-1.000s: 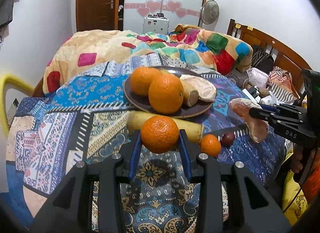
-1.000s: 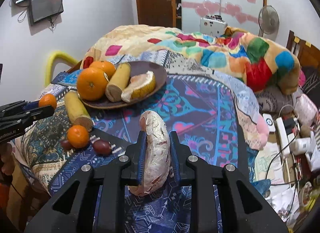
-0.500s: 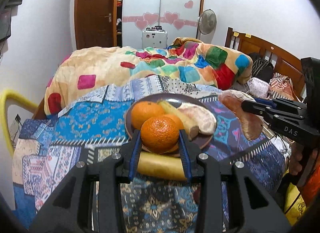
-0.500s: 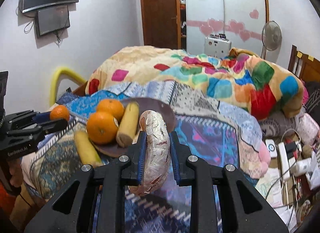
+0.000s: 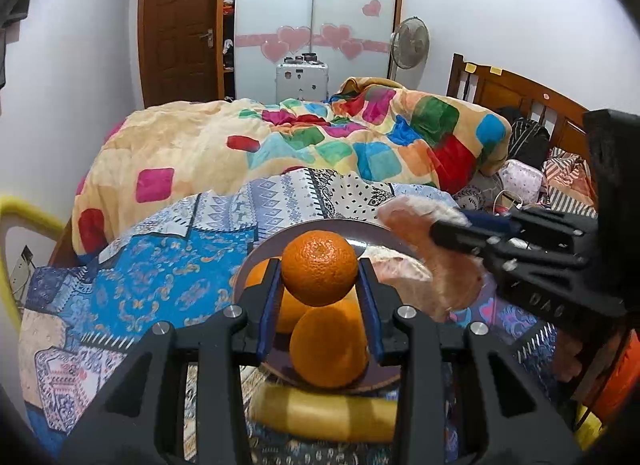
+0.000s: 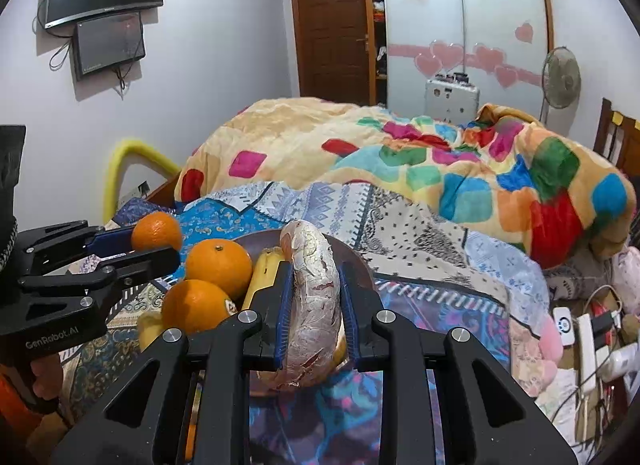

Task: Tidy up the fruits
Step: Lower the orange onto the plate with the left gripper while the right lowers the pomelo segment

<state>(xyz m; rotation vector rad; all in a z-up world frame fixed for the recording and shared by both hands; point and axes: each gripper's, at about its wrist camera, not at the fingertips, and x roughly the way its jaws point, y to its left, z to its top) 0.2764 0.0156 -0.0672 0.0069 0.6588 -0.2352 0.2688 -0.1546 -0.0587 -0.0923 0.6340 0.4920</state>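
Your left hand-held gripper (image 5: 319, 288) clamps a small round orange tangerine (image 5: 319, 267) above the dark round plate (image 5: 256, 261); your right hand-held gripper (image 6: 313, 307) grips a plastic-wrapped pinkish pomelo wedge (image 6: 314, 301) beside it, over the bed.

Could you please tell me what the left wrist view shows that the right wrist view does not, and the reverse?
Only the left wrist view shows the wooden headboard in full and the yellow banana lying in front of the plate. Only the right wrist view shows the two wall screens and the power strip. Both share the plate, its oranges, the small orange in the left gripper, the wrapped pomelo wedge in the right gripper, and the patchwork blanket.
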